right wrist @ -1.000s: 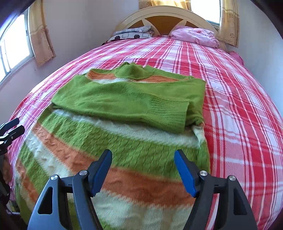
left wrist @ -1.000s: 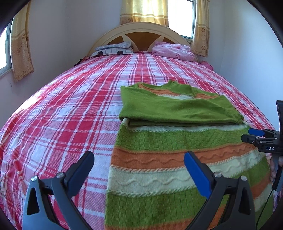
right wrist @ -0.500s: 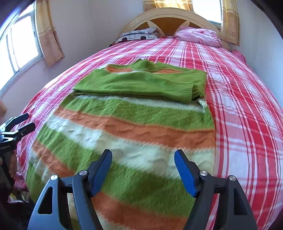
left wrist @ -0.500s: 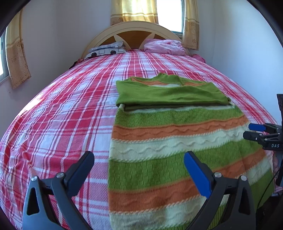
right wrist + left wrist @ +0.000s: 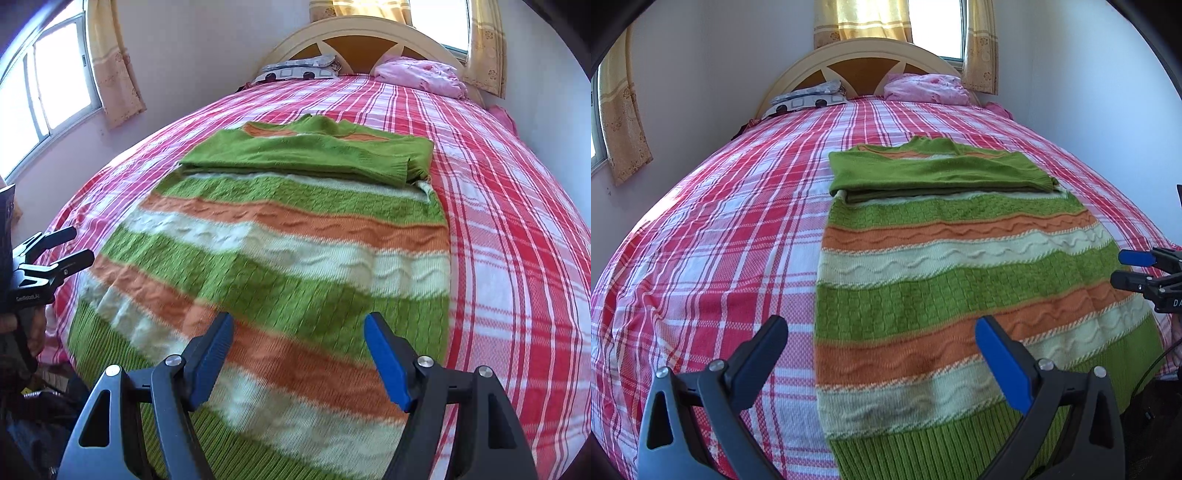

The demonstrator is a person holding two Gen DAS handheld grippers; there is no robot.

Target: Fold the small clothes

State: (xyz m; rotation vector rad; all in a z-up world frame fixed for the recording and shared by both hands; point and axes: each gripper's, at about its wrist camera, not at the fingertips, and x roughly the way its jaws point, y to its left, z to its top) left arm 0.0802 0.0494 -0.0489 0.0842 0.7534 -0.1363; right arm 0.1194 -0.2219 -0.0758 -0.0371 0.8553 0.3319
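Sweater (image 5: pixel 945 295), striped green, orange and cream, lies flat on the red plaid bed (image 5: pixel 713 258) with its sleeves folded across the chest. Its ribbed hem is nearest both grippers. The left gripper (image 5: pixel 882 354) hangs over the hem's left edge, the right gripper (image 5: pixel 299 354) over its right part; both have jaws apart, holding nothing.

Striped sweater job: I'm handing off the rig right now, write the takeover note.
Left gripper: open, empty, above the sweater's near left edge.
Right gripper: open, empty, above its lower half.
Sweater: flat on the plaid bed, hem nearest.
Done: both sleeves folded across the chest.
Left: grip the hem and fold the body up toward the collar.
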